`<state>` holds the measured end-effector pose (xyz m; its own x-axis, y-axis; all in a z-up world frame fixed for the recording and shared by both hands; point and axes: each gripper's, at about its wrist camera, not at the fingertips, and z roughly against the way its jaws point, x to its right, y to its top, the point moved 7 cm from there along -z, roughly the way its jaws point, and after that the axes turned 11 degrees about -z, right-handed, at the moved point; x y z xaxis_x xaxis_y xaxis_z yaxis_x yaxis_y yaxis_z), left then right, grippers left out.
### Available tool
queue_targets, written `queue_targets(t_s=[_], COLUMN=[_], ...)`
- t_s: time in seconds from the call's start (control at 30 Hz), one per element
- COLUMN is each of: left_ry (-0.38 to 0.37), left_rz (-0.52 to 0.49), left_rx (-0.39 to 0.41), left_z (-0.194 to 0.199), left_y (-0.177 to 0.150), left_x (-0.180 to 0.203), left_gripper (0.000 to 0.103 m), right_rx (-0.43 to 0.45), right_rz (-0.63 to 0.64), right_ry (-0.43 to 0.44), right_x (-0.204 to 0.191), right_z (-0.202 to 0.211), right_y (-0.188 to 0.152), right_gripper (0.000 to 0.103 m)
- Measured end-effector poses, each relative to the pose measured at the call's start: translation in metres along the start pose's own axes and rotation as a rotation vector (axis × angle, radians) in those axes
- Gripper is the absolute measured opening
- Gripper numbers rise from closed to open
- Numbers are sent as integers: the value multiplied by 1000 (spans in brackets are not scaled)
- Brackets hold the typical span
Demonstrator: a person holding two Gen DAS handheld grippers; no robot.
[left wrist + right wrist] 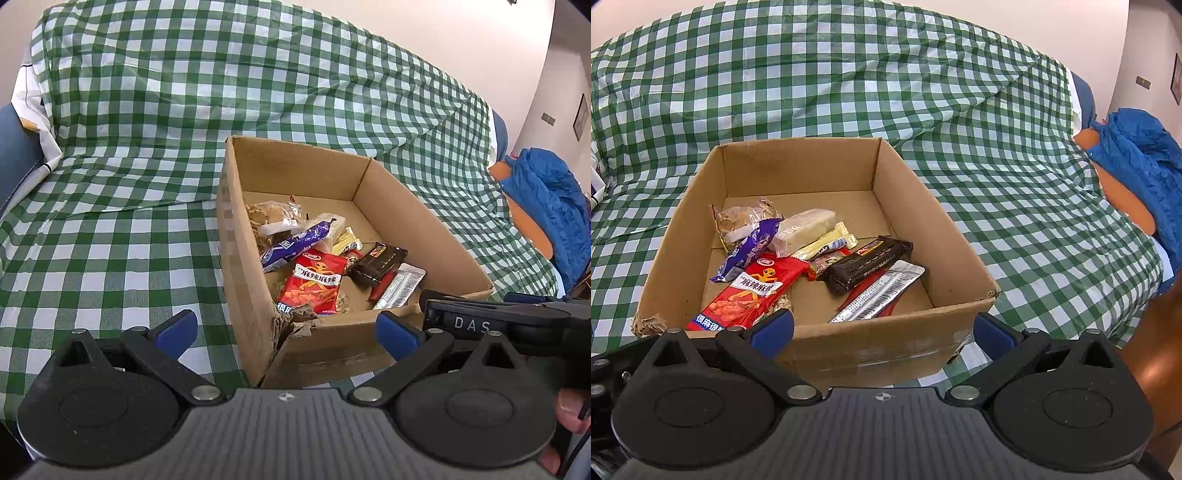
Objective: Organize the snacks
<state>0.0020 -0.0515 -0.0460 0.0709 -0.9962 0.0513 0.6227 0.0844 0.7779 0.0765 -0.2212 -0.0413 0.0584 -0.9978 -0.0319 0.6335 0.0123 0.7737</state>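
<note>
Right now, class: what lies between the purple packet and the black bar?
In the right wrist view, a yellow wrapper lies between the purple packet and the black bar.

This is a home, probably a living room. Ahead of the fingers, a sofa is covered by a green and white checked cloth [923, 92]; its blue upholstery [14, 147] shows at the far left of the left gripper's fingers. A cardboard box [923, 206] with snacks rests on the seat, just in front of the fingertips. To the right of the fingers, a blue jacket [1137, 155] lies over an orange cushion [1126, 199]. Further right, the pale wall [1145, 44] has a switch plate [1143, 82] and a small framed picture [1175, 79]
</note>
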Motion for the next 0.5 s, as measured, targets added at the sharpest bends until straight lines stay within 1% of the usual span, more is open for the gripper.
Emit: queue_targets(t_s=[0.5], left_ry=[-4], left_rz=[-6], left_rx=[2], left_z=[2], left_y=[-1], left_x=[3], left_gripper=[103], right_rx=[1], right_rz=[6], right_ry=[2], right_x=[0], right_z=[0], right_y=[0], right_gripper=[102])
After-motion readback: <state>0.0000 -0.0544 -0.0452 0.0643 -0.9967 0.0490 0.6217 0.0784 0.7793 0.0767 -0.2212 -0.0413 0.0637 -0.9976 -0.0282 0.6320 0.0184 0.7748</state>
